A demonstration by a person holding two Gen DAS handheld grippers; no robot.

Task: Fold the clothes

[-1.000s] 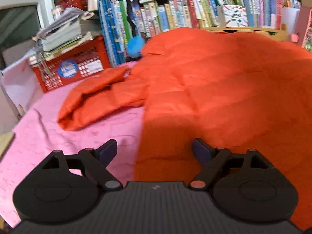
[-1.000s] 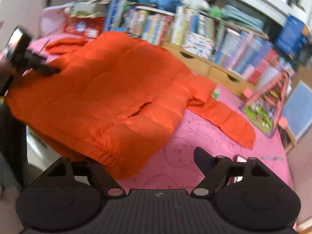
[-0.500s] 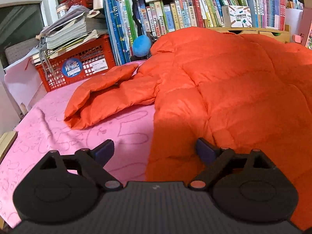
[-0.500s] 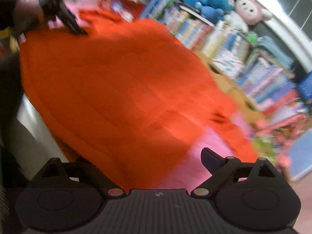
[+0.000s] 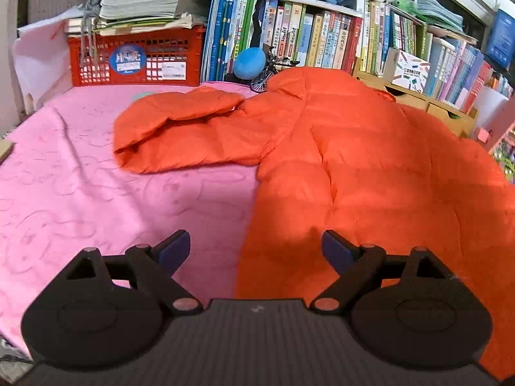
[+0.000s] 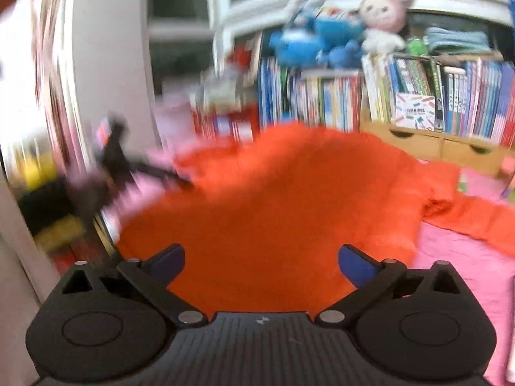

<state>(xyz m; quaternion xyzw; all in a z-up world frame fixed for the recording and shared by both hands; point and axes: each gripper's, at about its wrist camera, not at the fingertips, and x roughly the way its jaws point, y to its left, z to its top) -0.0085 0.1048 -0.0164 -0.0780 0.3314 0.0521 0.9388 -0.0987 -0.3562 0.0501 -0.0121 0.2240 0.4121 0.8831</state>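
Here the orange puffer jacket [image 5: 370,167] lies spread on the pink sheet [image 5: 80,193], sleeve toward 10 o'clock; left claw [image 5: 256,247] gapes empty, right claw [image 6: 261,262] is opening, empty.

orange puffer jacket [image 5: 370,167], spread flat, sleeve folded

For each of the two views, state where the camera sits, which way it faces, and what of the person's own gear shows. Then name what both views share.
Left wrist: on the left tongs, facing the orange jacket and red crate; its open tongs show.
Right wrist: on the right tongs, opening, over the jacket; blurred left tongs visible.
Shared: jacket, pink cover, bookshelf.
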